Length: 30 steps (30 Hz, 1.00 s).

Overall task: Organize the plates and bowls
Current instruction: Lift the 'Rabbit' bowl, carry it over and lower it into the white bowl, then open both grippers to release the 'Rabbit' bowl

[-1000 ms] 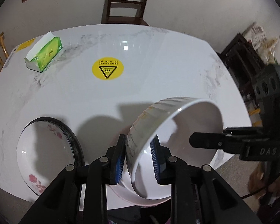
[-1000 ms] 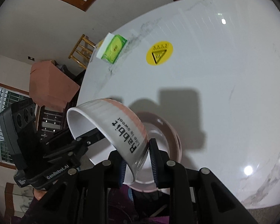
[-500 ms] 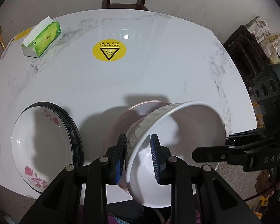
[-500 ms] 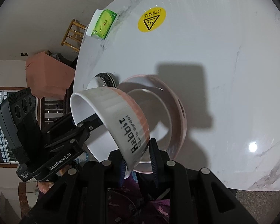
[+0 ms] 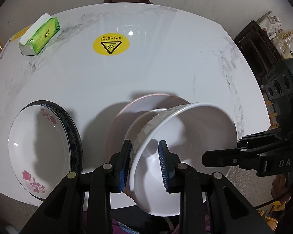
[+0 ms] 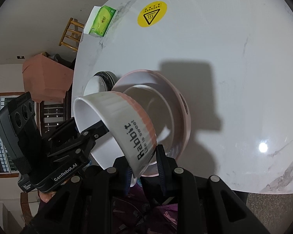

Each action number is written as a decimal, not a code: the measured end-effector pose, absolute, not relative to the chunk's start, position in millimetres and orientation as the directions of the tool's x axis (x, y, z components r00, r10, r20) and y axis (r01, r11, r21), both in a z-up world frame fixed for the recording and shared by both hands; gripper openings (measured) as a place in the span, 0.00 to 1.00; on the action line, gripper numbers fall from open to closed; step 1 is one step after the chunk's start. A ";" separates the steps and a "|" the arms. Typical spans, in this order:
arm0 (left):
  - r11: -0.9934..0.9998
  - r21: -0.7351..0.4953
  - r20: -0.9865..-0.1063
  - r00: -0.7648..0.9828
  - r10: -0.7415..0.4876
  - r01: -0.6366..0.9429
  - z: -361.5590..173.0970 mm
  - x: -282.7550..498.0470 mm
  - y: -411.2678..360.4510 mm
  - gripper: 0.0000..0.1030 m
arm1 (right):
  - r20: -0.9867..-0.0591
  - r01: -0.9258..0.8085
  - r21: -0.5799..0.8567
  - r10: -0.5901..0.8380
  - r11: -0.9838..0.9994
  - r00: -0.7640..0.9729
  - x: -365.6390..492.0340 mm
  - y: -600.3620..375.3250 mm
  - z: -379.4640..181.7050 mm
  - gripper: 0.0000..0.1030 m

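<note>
1. The left gripper [image 5: 144,161] is clamping its blue-padded jaws on the rim of a ribbed white "Rabbit" bowl [image 5: 185,148], which is tilting above a pink bowl [image 5: 127,117] on the white marble table [image 5: 166,68].
2. The right gripper [image 6: 143,167] is pinching the same bowl's opposite rim.
3. A floral plate [image 5: 39,146] is sitting at 9 o'clock, just beside the pink bowl.
4. A yellow hot-surface sticker [image 5: 111,44] is lying at 12 o'clock, and a green tissue box [image 5: 41,37] at 11 o'clock.
</note>
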<state>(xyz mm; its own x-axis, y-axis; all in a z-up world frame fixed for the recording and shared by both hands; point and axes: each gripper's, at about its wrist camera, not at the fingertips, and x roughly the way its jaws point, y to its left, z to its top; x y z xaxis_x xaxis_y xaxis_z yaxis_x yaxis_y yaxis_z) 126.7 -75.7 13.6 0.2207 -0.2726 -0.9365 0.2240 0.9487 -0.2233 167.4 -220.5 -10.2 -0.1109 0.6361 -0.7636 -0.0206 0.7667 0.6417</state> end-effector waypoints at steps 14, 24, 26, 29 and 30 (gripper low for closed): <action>0.950 -0.226 -0.944 0.194 -0.269 0.217 2.3 127.5 -75.6 0.23 | -0.779 -0.006 0.619 0.613 0.785 -0.133 170.1 -214.6 -17.6 0.23; 0.950 -0.226 -0.946 0.183 -0.266 0.214 -2.8 128.7 -75.6 0.24 | -0.785 0.004 0.612 0.608 0.791 -0.118 171.8 -220.0 -17.7 0.24; 0.950 -0.225 -0.946 0.185 -0.266 0.215 -2.6 128.2 -75.8 0.25 | -0.800 -0.019 0.596 0.591 0.803 -0.107 170.2 -217.8 -14.0 0.24; 0.950 -0.225 -0.945 0.190 -0.267 0.217 -3.1 127.1 -75.0 0.25 | -0.833 -0.072 0.553 0.548 0.830 -0.079 168.7 -215.2 -4.7 0.24; 0.950 -0.226 -0.944 0.192 -0.269 0.216 -3.2 126.8 -74.2 0.25 | -0.840 -0.086 0.542 0.538 0.836 -0.067 168.2 -215.0 -1.9 0.24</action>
<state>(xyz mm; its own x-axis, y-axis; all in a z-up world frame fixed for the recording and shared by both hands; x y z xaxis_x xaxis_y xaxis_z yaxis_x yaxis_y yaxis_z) 126.8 -74.2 -3.2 0.1923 -0.2688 -0.9438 0.2165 0.9497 -0.2264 168.2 -215.0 -1.9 -0.0674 0.5383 -0.8401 -0.0863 0.8357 0.5424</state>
